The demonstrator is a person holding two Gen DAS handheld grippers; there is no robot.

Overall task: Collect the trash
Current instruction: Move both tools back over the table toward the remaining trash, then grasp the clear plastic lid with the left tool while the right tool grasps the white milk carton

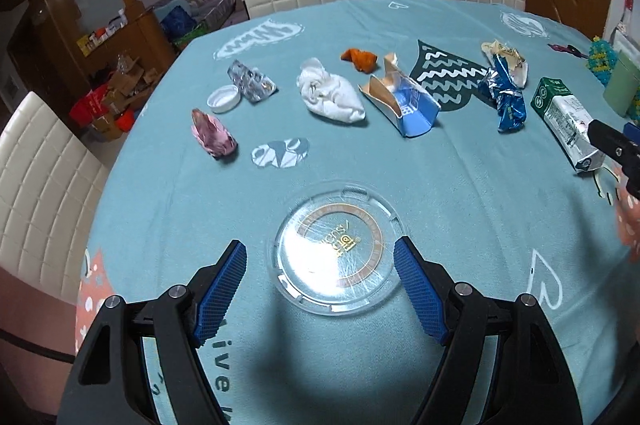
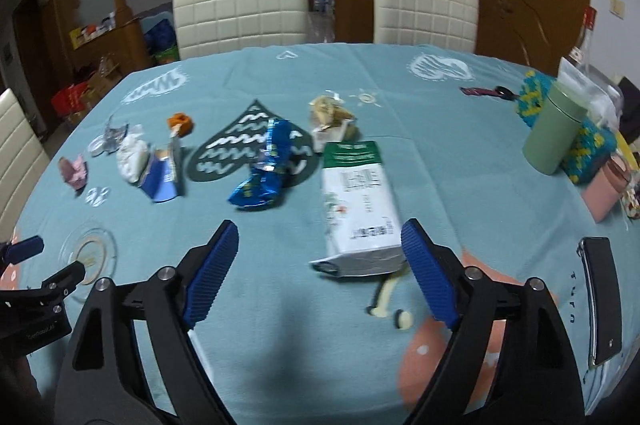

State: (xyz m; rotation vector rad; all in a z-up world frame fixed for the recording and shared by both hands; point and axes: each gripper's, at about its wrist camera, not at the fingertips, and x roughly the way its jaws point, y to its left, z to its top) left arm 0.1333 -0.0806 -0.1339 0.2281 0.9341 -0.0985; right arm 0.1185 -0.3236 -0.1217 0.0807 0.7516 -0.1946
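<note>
Nearest the table's (image 1: 460, 193) front edge, the clear round lid (image 1: 337, 252) lies flat between the spread, empty fingers of the left gripper (image 1: 320, 257). Right gripper (image 2: 316, 239) jaws stand wide apart, unloaded, over the white-and-green carton (image 2: 358, 201). Crumpled wrappers (image 1: 505, 97) lie mid-table toward the far edge.

Left tongs (image 1: 320, 261) and right tongs (image 2: 320, 241) both gape wide, angled downward, gripping nothing
</note>
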